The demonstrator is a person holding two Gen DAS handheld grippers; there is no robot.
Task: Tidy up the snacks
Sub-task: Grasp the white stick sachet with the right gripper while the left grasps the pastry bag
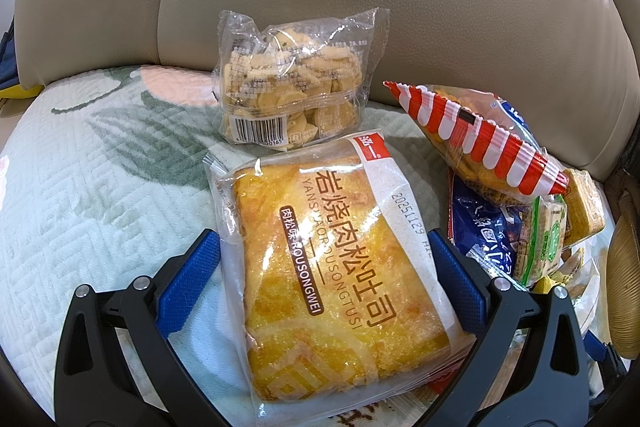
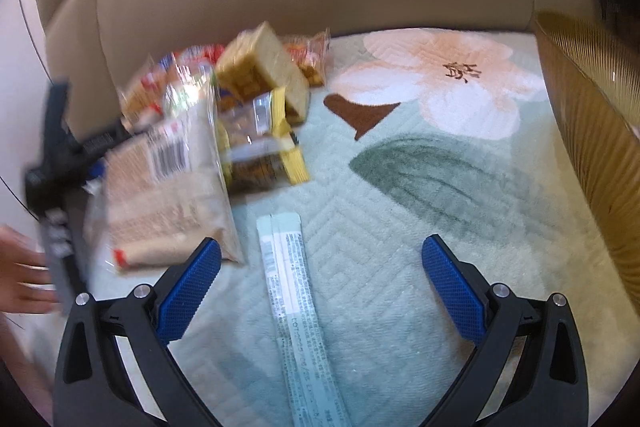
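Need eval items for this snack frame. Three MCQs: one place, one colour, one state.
1. Where does the clear cookie bag stand?
A. against the sofa backrest
B. in the gold basket
C. on the floor

2. What colour are the gripper pads?
A. red
B. blue
C. green

3. What state is the right gripper in?
A. shut on the stick packet
B. shut on nothing
C. open, astride the pale stick packet

Key: A, the bag leans on the cushion; B, both pads are blue; C, the pads stand wide apart.
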